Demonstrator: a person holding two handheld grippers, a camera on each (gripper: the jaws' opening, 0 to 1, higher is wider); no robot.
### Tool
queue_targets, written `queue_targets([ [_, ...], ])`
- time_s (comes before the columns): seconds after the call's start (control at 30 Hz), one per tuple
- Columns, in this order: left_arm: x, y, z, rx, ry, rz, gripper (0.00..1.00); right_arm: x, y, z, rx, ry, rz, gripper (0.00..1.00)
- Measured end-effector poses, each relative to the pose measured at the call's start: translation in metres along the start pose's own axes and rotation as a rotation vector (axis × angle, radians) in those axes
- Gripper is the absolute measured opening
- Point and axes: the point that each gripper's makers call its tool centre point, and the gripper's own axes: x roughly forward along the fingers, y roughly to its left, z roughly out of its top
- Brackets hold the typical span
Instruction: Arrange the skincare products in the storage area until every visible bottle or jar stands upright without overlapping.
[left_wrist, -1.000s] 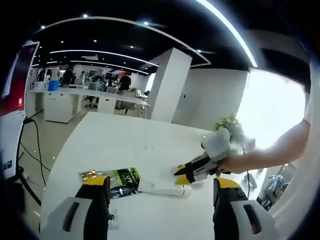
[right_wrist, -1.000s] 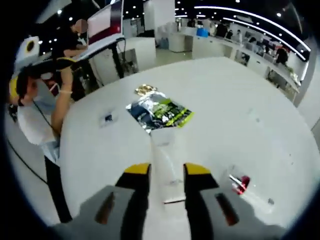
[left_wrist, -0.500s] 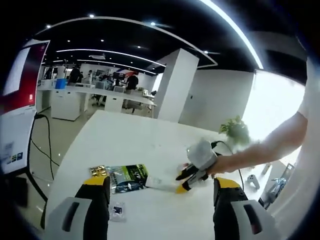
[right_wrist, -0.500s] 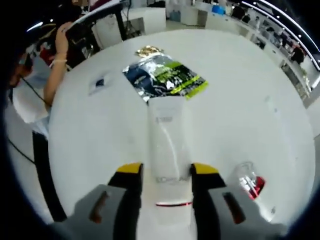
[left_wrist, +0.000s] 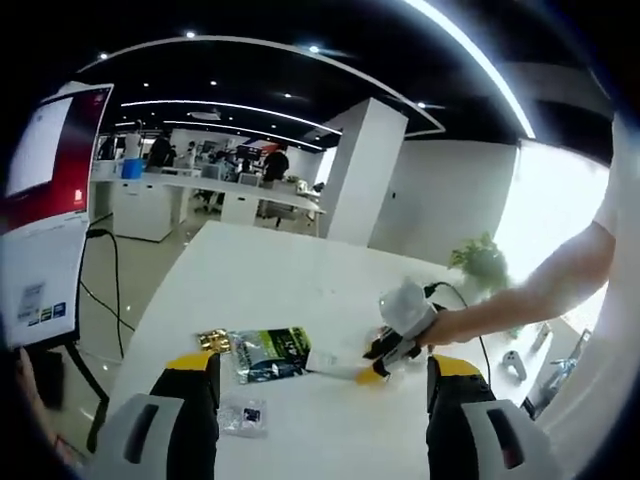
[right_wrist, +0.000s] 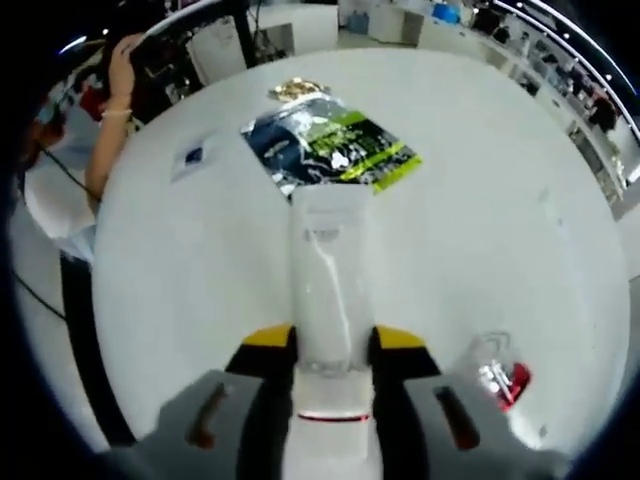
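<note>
White round table (right_wrist: 520, 230); items on it as follows. White squeeze tube (right_wrist: 327, 290), lying flat, its lower body between the yellow-tipped jaws of the right gripper (right_wrist: 332, 345), both jaws pressed against its sides, so closed on it; the tube's crimped end points away from the gripper and touches or just overlaps the foil sachet (right_wrist: 330, 145), a flat dark packet with a green and yellow band. Small gold-coloured item (right_wrist: 293, 92) just beyond the sachet's far corner. Small flat packet with a dark mark (right_wrist: 192, 157), well to the sachet's side. Small clear item with a red part (right_wrist: 500, 372), beside the right gripper, apart from the tube. In the left gripper view: the left gripper (left_wrist: 320, 372), jaws spread wide, nothing between them, raised above the table edge; beyond it the right gripper (left_wrist: 378, 362) held by a person's hand (left_wrist: 450, 325), tip down on the tube (left_wrist: 335, 368); sachet (left_wrist: 270, 353); gold-coloured item (left_wrist: 211, 342); small packet (left_wrist: 243, 414) near the left jaw.
</note>
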Motion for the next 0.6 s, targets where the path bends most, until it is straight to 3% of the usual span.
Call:
queue_targets([
  [0.27,-0.004,0.005,-0.001,-0.002,-0.002,0.009,0.88,-0.007,0.002,0.003,0.03,-0.011,0.007,0.12],
  [0.5,-0.003,0.0,0.001,-0.002,-0.012,0.001,0.88,-0.011,0.011,0.0,0.041,-0.034,0.037,0.08],
  [0.6,-0.003,-0.002,-0.001,-0.007,-0.011,-0.005,0.87,-0.019,0.015,0.006,0.071,-0.085,0.037,0.08],
])
